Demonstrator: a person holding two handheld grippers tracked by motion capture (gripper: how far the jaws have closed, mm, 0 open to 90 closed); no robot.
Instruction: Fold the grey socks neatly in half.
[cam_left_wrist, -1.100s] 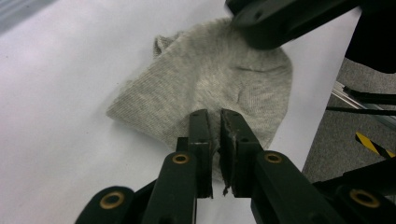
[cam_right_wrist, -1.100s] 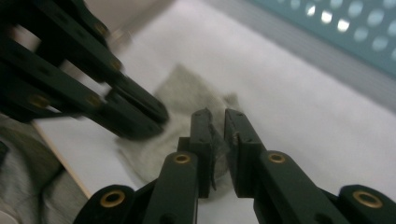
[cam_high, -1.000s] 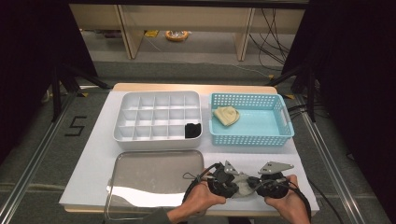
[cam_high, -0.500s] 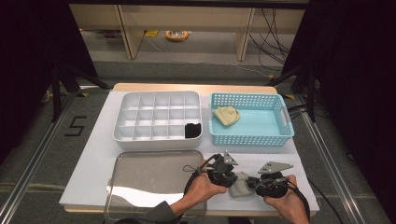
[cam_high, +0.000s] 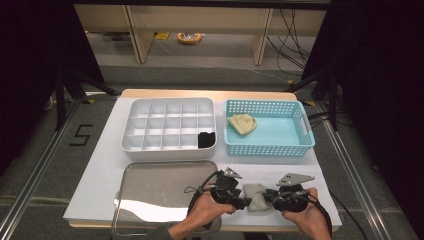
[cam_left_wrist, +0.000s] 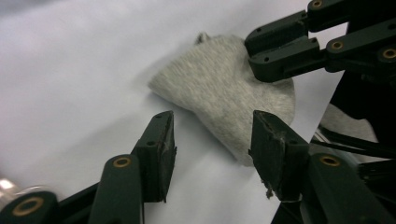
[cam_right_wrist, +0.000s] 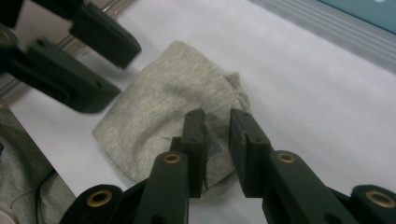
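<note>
Pinching one edge of the grey sock (cam_right_wrist: 177, 116) between our right gripper (cam_right_wrist: 217, 126), we see it lying on the white table mat (cam_high: 110, 165) between both tools, just ahead of our spread left gripper (cam_left_wrist: 212, 140).

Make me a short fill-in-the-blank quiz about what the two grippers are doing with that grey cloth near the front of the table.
1. The right gripper pinches a fold of the grey ____ between its jaws.
2. The left gripper has its jaws ____ beside the grey cloth.
3. The cream item lies in the ____ basket.
4. A black item sits in a compartment of the white ____.

Missing words: cloth; open; blue; tray
</note>
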